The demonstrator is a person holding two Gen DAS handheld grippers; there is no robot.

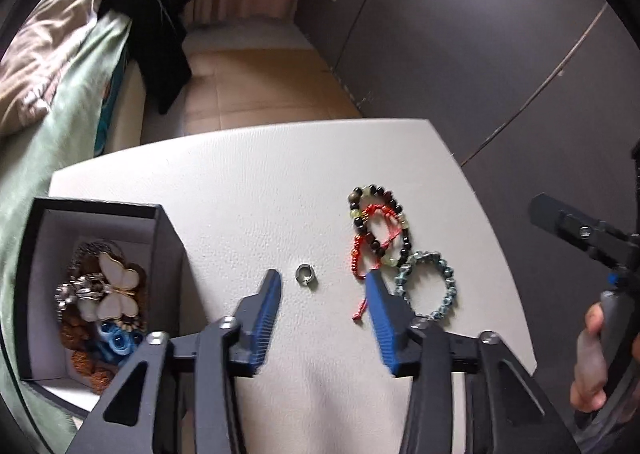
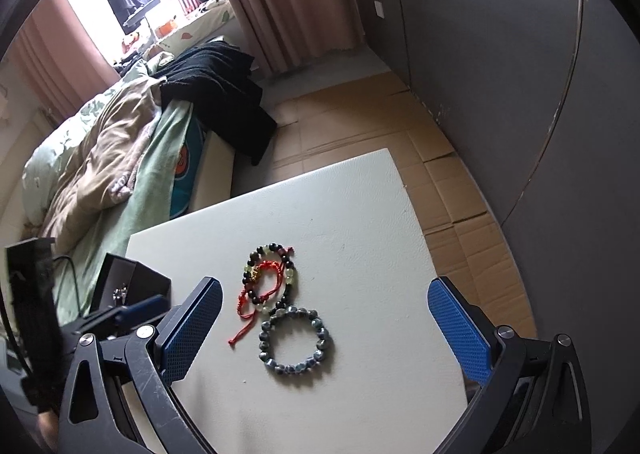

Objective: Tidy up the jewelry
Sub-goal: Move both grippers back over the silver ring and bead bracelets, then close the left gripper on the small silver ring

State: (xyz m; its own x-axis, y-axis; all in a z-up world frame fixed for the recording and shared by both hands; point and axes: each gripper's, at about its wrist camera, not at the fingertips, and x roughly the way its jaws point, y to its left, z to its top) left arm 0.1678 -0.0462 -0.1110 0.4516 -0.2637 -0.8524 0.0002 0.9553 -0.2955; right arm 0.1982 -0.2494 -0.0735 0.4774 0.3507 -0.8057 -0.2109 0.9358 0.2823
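A small silver ring (image 1: 306, 275) lies on the white table (image 1: 280, 174), between the fingertips of my left gripper (image 1: 324, 281); the blue pads stand apart from it, so the gripper is open. Right of the ring lie a dark bead bracelet (image 1: 376, 190), a red cord bracelet (image 1: 358, 250) and a blue-grey bead bracelet (image 1: 452, 286). The black box (image 1: 168, 238) at the left holds a butterfly brooch (image 1: 116, 290) and several other pieces. My right gripper (image 2: 325, 286) hangs wide open over the blue-grey bracelet (image 2: 296, 368), the dark bead bracelet (image 2: 276, 246) and the red cord (image 2: 244, 300).
A bed with green and tan bedding (image 2: 100, 158) and a black garment (image 2: 224, 102) runs along the table's left side. Cardboard (image 2: 460, 222) covers the floor beyond the table's far and right edges. A dark wall (image 2: 520, 54) stands to the right. A hand (image 1: 588, 354) holds the right gripper's handle.
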